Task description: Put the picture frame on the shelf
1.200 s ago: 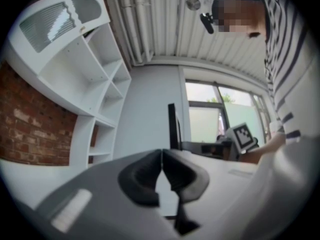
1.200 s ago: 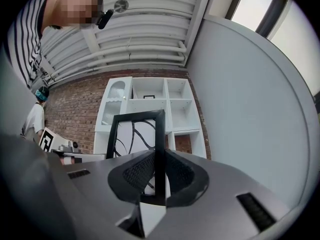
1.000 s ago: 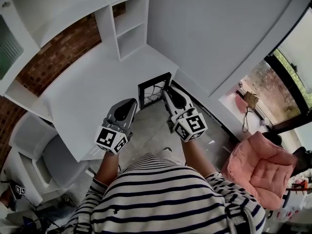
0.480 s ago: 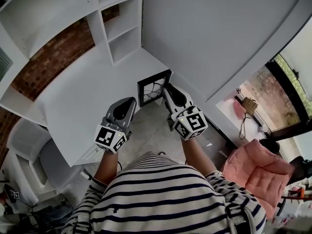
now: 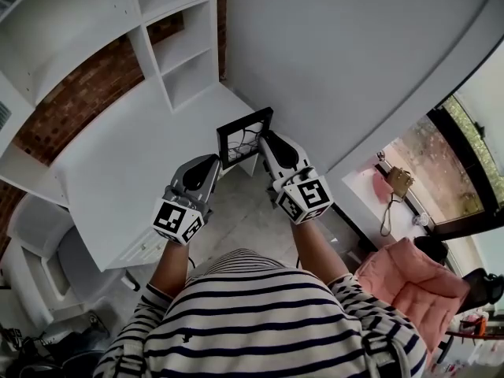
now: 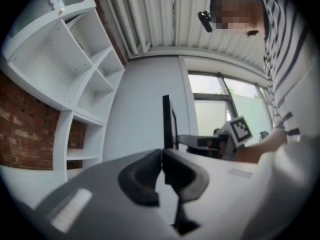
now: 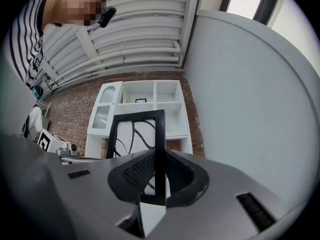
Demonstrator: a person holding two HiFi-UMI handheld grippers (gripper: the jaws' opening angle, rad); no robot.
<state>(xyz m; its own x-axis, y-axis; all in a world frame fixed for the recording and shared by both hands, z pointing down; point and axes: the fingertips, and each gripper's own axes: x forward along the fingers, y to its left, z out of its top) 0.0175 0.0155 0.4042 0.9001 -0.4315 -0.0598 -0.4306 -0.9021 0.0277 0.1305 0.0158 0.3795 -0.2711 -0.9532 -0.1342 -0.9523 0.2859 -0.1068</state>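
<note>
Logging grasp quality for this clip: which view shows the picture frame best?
The right gripper view: the picture frame fills the centre, one side rail clamped in the right hand-held gripper, swirl pattern visible. The head view shows it small, from above; the left gripper view shows it only edge-on.

both forearms reach forward, side by side; left gripper (image 5: 209,164) jaws pressed together, empty; right gripper (image 5: 268,138) clamps the picture frame (image 5: 241,137).
</note>
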